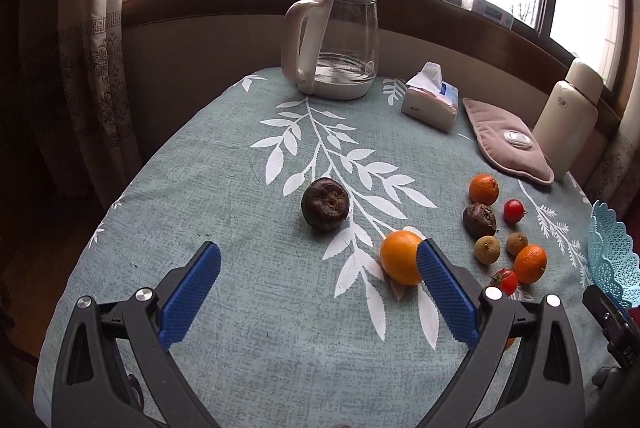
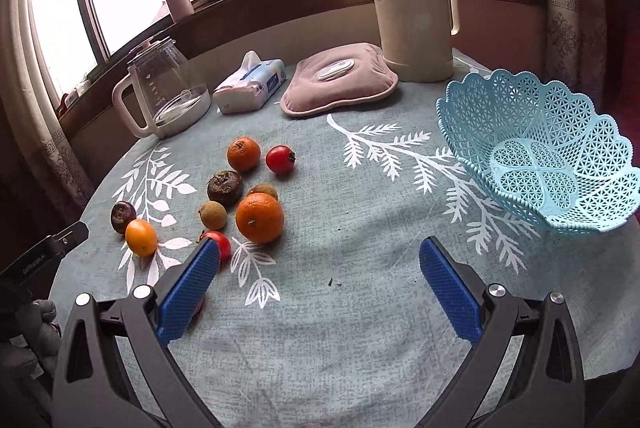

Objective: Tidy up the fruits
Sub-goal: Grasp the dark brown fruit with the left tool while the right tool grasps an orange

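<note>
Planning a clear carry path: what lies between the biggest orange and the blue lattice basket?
Only bare leaf-print tablecloth separates the big orange from the light-blue plastic lattice basket, seen in the right wrist view.

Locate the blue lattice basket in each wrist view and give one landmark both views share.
Left wrist view: the blue lattice basket is cut off at the right edge, right of the fruit cluster.
Right wrist view: it sits whole and empty at the right, in front of the cream thermos.
Shared landmark: the glass kettle, at the table's far edge in both.
</note>
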